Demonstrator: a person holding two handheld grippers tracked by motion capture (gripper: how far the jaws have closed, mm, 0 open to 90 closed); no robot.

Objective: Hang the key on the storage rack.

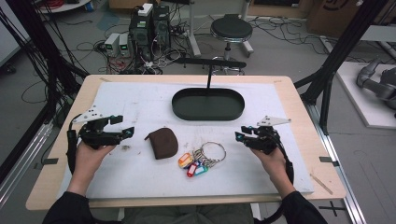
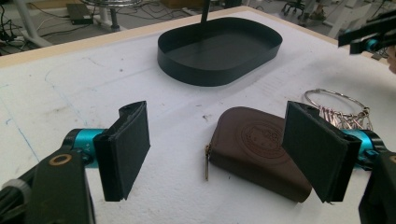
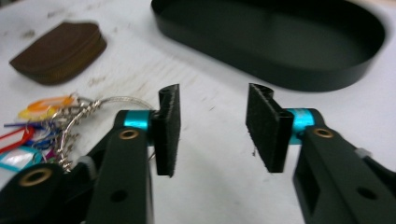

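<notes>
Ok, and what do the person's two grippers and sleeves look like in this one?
Both the left gripper and the right gripper are black, each with two flat rectangular black pads on teal metal collars and brass-coloured pivot rivets. A grey three-cornered plate tops each, and a black cable trails back along the hand. The person's sleeves are dark.

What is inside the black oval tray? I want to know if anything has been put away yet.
The black oval tray shows only its bare dark floor. The brown pouch and key ring lie outside on the white mat. Its near wall hides a strip of floor.
</notes>
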